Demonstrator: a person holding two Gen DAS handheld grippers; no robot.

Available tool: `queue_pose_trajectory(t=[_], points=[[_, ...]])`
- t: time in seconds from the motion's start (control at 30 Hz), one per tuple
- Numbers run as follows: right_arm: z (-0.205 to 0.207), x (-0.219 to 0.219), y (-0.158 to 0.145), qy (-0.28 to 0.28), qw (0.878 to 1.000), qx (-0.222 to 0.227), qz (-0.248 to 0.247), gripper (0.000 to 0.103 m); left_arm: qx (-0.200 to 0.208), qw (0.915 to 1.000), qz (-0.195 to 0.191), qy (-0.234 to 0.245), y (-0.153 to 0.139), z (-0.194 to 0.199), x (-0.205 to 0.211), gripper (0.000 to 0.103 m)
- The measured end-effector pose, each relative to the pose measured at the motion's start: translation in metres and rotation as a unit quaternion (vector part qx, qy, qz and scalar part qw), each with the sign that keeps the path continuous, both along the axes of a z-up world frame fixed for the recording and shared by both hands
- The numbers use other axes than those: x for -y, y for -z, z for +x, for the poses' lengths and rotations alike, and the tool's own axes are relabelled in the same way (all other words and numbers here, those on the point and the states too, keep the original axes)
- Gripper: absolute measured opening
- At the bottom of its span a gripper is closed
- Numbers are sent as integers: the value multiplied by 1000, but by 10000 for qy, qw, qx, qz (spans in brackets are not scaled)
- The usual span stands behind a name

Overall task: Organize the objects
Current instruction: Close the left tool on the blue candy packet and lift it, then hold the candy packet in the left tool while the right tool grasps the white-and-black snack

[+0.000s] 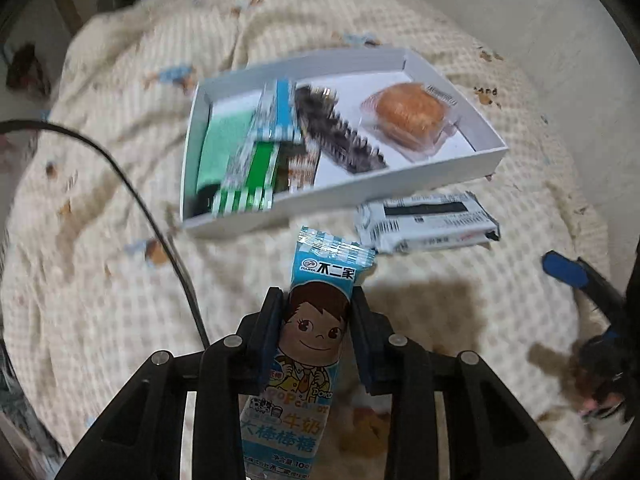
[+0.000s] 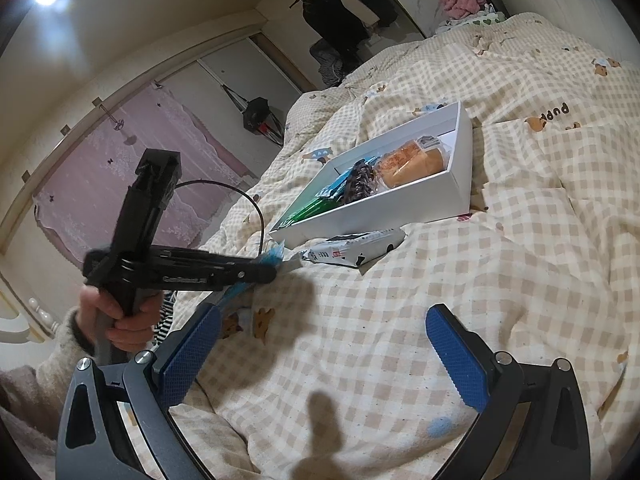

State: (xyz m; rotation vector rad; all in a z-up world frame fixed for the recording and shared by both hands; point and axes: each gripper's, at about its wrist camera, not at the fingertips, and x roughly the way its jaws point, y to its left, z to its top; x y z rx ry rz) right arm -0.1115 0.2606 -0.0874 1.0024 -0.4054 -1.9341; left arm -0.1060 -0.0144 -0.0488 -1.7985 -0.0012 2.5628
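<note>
Right now my left gripper (image 1: 316,300) has its jaws clamped on a blue candy stick (image 1: 308,344), gripping it at the printed face, with the crimped top poking out ahead and the long tail hanging back between the arms. I judge it is headed for the white box (image 1: 492,160), which sits on the bed (image 1: 120,280) ahead of it, out in the middle of the quilt. Inside the box I can see a wrapped bun (image 1: 412,118), a dark snack (image 1: 340,132) and green and blue packets (image 1: 256,152) overlapping at one end. A white packet (image 1: 424,220) lies on the quilt just beside the near wall of the box.

My right gripper (image 2: 324,360) hangs over bare quilt with its jaws wide apart, holding nothing.

The risks as I see them: the wrapper is slick, so the candy could slide or twist in the jaws on the way over. The soft bedding could let the box tilt if I knock its near wall. The candy end is also already crowded, so a careless drop could leave the stick propped on the wall or spill it out. The black cable (image 1: 132,188) trails near the box corner and could snag.
</note>
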Motion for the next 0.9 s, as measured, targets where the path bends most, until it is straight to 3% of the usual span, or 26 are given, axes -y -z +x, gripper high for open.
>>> queue_pose_trajectory(t=[0.13, 0.2, 0.23, 0.33, 0.43, 0.63, 0.73, 0.9], points=[[-1, -1, 0, 8, 10000, 13, -2, 103, -64, 9994, -38, 350, 13, -6, 5, 42], [-1, -1, 1, 11, 10000, 20, -5, 103, -110, 9987, 94, 496, 12, -4, 10, 49], [-1, -1, 1, 11, 10000, 23, -8, 103, -63, 9980, 143, 611, 13, -6, 9, 58], [-1, 0, 1, 6, 10000, 32, -11, 103, -144, 9978, 116, 629, 13, -9, 8, 60], [0, 0, 0, 7, 10000, 40, -20, 103, 63, 9974, 460, 555, 16, -9, 11, 30], [-2, -1, 1, 25, 10000, 50, -39, 103, -437, 9972, 542, 282, -11, 15, 9, 26], [-3, -1, 1, 19, 10000, 59, -44, 103, -627, 9941, 816, 337, -30, 33, 3, 26], [-2, -1, 1, 28, 10000, 45, -45, 103, -851, 9939, 612, 344, -41, 52, -15, 26]])
